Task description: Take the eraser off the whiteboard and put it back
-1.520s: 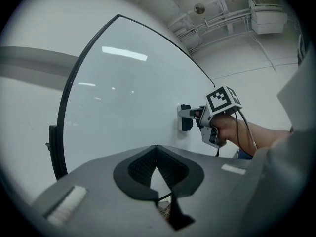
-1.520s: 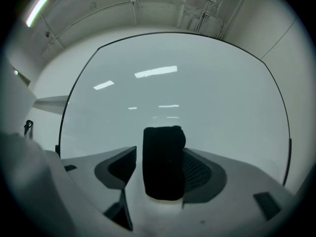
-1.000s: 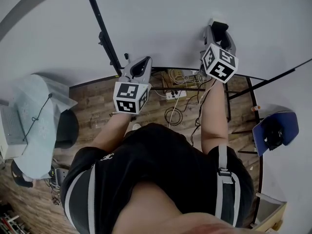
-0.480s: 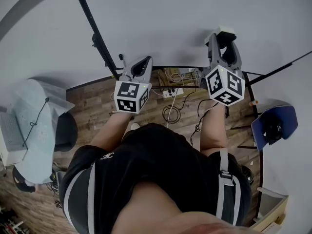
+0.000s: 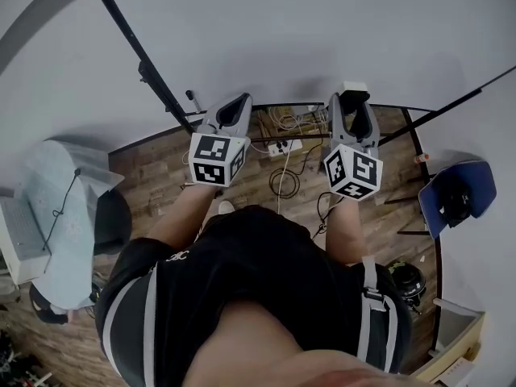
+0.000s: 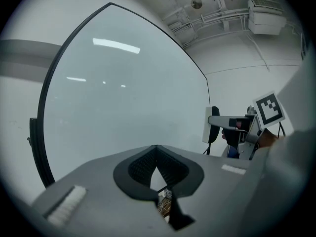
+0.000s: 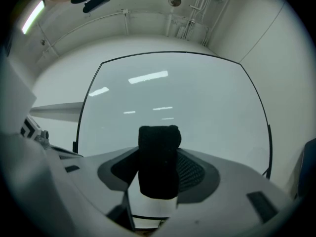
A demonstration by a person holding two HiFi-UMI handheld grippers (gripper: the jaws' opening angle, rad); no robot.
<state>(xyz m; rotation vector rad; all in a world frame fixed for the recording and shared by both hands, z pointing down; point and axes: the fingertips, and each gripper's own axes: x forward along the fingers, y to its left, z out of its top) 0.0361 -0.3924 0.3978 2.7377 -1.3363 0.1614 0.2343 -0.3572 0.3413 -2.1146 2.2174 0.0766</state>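
The whiteboard (image 5: 282, 31) fills the top of the head view, and its pale face (image 6: 123, 107) stands before both grippers (image 7: 207, 112). My right gripper (image 5: 352, 101) is shut on the eraser (image 5: 352, 89), a white block with black felt (image 7: 158, 157) standing upright between the jaws (image 7: 158, 177). The eraser is off the board, held a little in front of it. In the left gripper view it shows from the side (image 6: 211, 125). My left gripper (image 5: 232, 110) is beside it on the left, shut with nothing between its pads (image 6: 157, 154).
The whiteboard's black frame (image 5: 137, 51) runs down to the wooden floor, where cables and a power strip (image 5: 282, 146) lie. A blue chair (image 5: 451, 206) stands at the right. A pale table (image 5: 60, 208) is at the left.
My right gripper has drawn back from the whiteboard, down and to the left, with the eraser still in it. The left gripper has shifted only slightly.
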